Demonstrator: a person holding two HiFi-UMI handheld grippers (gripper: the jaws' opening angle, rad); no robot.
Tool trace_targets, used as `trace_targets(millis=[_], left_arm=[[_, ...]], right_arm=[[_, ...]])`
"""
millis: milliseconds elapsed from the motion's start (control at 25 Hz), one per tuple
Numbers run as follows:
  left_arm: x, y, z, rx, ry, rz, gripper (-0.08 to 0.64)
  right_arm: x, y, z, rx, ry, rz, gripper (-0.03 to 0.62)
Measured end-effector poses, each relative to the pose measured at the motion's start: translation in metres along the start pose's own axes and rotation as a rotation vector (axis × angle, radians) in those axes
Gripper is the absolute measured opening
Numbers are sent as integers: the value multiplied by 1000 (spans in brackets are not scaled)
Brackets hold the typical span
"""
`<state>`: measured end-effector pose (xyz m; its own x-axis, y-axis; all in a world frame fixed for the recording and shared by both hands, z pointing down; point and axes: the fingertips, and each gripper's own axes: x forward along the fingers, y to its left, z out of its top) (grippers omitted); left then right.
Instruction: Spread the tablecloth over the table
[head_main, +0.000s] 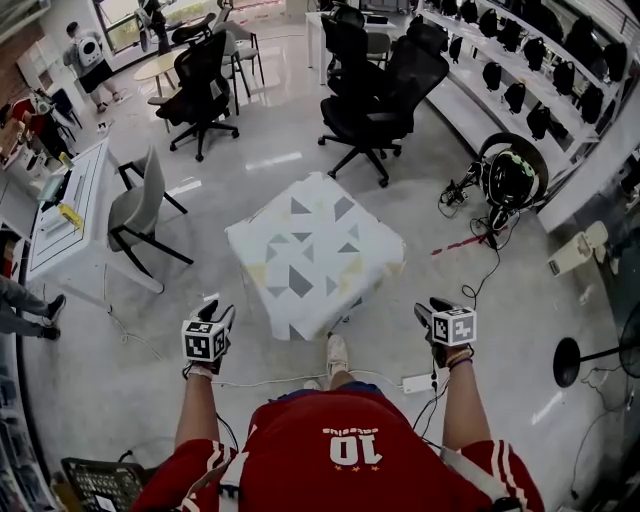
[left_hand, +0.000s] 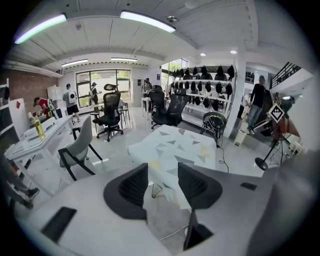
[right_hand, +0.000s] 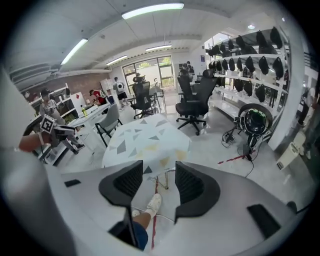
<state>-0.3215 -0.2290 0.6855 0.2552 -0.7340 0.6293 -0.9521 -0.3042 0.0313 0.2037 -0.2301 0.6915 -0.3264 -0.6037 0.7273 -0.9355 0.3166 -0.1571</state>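
We judge the tablecloth (head_main: 315, 250) light, limp and prone to sliding, best pinched at its hanging near corners; left gripper (head_main: 222, 317) and right gripper (head_main: 424, 311) stand jaws apart, empty

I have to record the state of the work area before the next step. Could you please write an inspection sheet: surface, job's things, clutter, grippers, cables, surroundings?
Surface: small table, top fully covered; only its legs show.
Job's things: tablecloth, white with grey triangles, lies over the whole top and hangs at the edges.
Clutter: nothing seen on the cloth.
Grippers: left gripper and right gripper both open and empty, short of the table.
Cables: white cable and power strip on the floor by the person's feet; black cables at the right.
Surroundings: black office chairs, grey chair, white desk, wall shelves.
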Motion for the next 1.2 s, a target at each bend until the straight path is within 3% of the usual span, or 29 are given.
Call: trace_targets(millis=[480, 800, 1200], left_arm=[[25, -25, 80, 9, -122, -42, 190], [41, -21, 103, -56, -169, -45, 190], [13, -42, 168, -42, -324, -57, 176]], right_arm=[[20, 35, 71, -27, -107, 60, 210], [38, 58, 101, -23, -166, 84, 209], [18, 105, 145, -25, -323, 97, 178]])
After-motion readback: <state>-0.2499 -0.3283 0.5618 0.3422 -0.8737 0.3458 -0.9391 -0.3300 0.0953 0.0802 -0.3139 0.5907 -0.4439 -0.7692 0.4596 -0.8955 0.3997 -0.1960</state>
